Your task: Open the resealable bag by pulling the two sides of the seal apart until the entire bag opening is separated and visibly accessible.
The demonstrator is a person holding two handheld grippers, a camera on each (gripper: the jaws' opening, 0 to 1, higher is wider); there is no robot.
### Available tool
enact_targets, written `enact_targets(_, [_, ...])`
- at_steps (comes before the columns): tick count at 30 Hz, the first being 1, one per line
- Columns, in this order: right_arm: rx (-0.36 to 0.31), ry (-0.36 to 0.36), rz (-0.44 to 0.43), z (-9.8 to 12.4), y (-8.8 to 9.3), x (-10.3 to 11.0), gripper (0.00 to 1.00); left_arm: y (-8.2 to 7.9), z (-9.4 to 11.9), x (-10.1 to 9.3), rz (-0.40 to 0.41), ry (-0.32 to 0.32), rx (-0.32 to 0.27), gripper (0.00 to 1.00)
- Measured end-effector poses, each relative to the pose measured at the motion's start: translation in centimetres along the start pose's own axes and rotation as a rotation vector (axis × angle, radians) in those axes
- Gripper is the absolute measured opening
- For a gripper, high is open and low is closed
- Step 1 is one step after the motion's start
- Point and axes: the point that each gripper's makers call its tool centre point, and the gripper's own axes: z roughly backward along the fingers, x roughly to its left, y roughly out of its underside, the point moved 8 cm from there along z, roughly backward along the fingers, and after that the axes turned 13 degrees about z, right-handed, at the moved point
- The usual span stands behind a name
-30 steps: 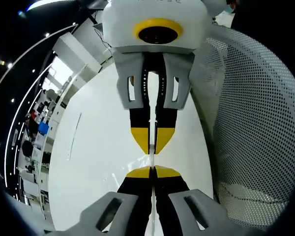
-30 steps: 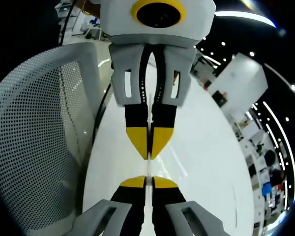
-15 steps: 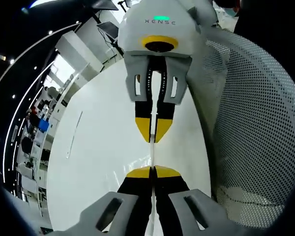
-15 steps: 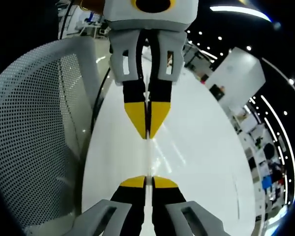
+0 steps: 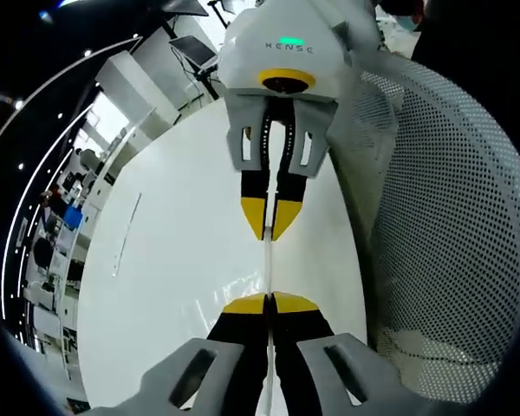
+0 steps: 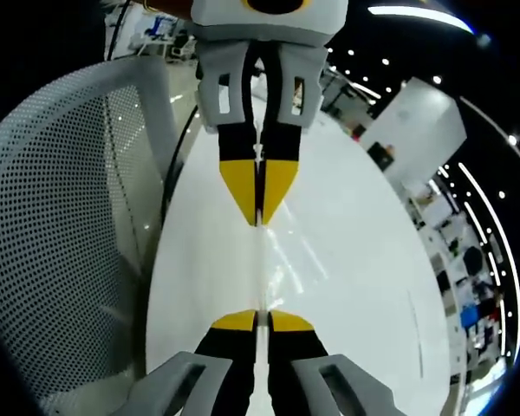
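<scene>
The left tool (image 5: 269, 302) has its jaws pressed together on one side of the clear bag (image 5: 268, 260), whose thin edge stretches straight ahead to the right tool (image 5: 269, 232), which faces it with jaws likewise pinched on the opposite side. In the right gripper view the right tool (image 6: 256, 320) grips the bag (image 6: 269, 260), and the left tool (image 6: 257, 215) holds it at the far end. The bag hangs taut between them above the white surface (image 5: 173, 260). A perforated white chair (image 5: 442, 217) stands beside the surface.
</scene>
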Motion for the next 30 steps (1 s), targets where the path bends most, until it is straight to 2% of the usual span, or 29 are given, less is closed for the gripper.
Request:
enact_targets(14, [0.028,0.000,0.017,0.15,0.41,0.29,0.00,0.36,-0.07,-0.04,-0.001,0.008,0.017,0.00])
enact_targets(26, [0.021,0.015,-0.018,-0.05,0.23,0.10,0.00,0.57,-0.18,0.08,-0.003,-0.013,0.035,0.00])
enact_targets(30, [0.000,0.043,-0.081,0.22,-0.09,-0.11,0.01,0.73,-0.41,-0.14,-0.007,-0.012,0.045,0.00])
